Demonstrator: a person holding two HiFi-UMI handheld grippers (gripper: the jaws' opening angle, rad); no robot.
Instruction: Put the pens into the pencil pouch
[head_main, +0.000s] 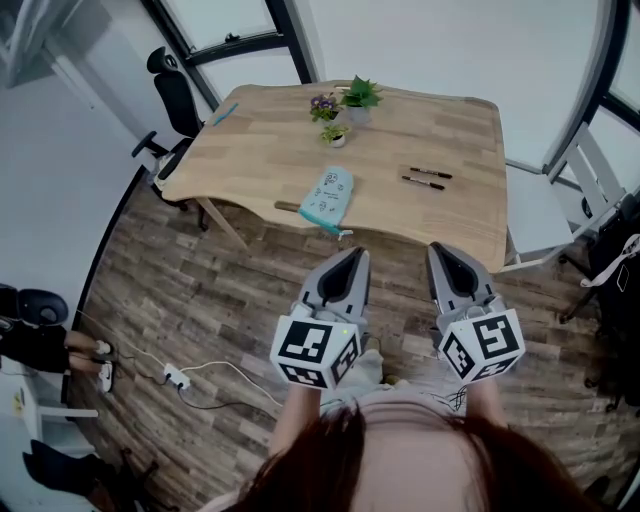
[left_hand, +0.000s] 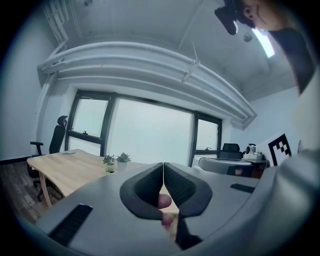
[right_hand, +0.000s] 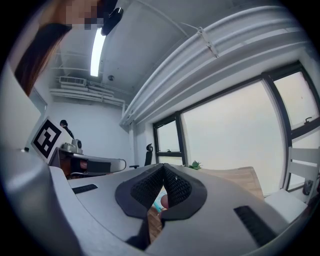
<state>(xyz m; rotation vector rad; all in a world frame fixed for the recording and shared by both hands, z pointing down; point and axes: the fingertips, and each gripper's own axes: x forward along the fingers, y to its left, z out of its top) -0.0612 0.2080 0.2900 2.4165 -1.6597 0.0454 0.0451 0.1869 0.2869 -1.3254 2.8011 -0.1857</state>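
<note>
Two pens (head_main: 430, 173) near pencil pouch (head_main: 327, 193) | left hand-held gripper (head_main: 355, 251), right hand-held gripper (head_main: 438, 247) — closed, empty

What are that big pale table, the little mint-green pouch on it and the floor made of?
The big pale table looks like matte light wood or veneer: grain streaks run along its top. The mint-green pouch seems soft fabric, by its rounded, slack outline, though it is too small to settle. The floor looks like grey-brown planks, perhaps laminate.

The left tongs (head_main: 357, 253) and right tongs (head_main: 440, 250) are finished grey, padded black, and capped with black-and-white marker cubes (head_main: 314, 350).
</note>
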